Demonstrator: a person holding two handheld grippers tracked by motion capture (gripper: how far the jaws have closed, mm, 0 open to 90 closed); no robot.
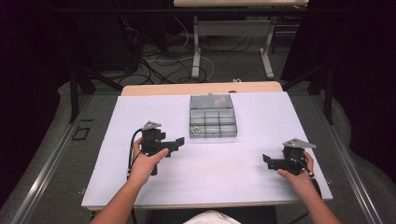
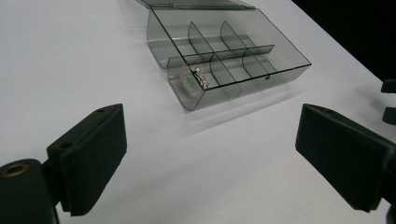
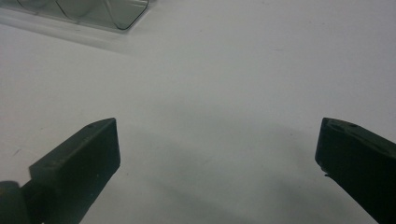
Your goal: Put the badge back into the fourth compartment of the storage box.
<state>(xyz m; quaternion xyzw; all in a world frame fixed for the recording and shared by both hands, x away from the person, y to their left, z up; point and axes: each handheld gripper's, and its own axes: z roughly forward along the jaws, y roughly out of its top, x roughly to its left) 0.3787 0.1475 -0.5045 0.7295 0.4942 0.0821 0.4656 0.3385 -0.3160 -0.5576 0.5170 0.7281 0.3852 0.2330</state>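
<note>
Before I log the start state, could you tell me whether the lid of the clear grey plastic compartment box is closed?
No, the clear grey plastic compartment box stands open, its lid folded back and dividers exposed.

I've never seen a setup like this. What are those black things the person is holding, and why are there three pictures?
A person sits at a white table, holding a hand-held left gripper and right gripper, each with two black jaws. One picture looks down from above. The other two come from cameras riding on each gripper, looking along its jaws. On the table lies a clear compartment box with its lid open and some small parts in one near corner compartment. Both grippers stand open, holding nothing.
</note>
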